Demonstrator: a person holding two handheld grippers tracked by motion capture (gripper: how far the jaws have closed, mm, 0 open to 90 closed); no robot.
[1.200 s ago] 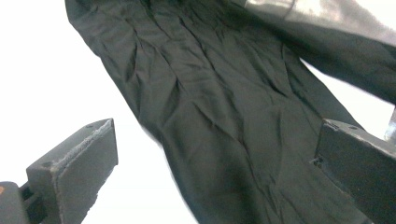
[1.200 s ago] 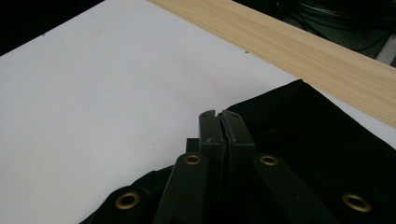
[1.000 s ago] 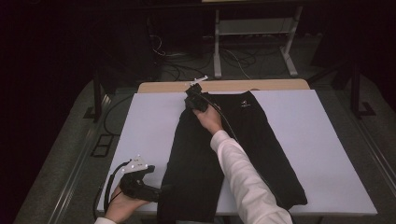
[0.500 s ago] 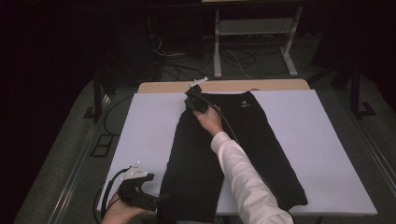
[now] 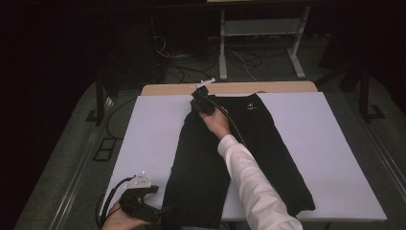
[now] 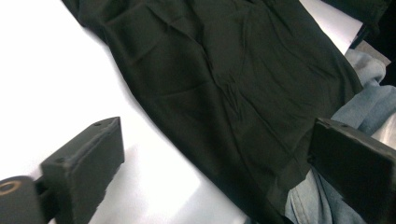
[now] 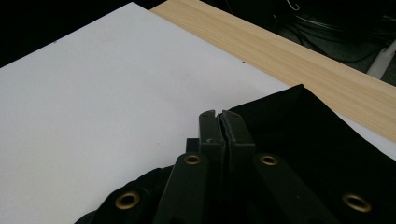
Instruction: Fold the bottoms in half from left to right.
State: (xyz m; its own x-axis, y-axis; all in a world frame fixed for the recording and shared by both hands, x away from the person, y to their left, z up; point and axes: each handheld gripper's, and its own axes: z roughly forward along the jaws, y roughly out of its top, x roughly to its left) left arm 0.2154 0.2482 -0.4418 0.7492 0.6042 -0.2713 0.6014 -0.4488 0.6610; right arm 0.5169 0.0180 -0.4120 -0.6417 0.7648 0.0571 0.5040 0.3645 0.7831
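A smooth white rectangular table cover (image 5: 311, 143) is bearing soft, creased black fabric trousers (image 5: 210, 163), lying lengthwise down its middle. The right gripper (image 5: 200, 98) is pinching the trousers' far waist edge with jaws pressed together, while the left gripper (image 5: 158, 213) is hovering wide open at the near hem, gripping nothing.

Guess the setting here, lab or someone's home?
Likely a lab or recording workspace, not a home: a white-covered table holding only black trousers, loose cables on the floor behind it, and a white metal stand in a dark, bare room.
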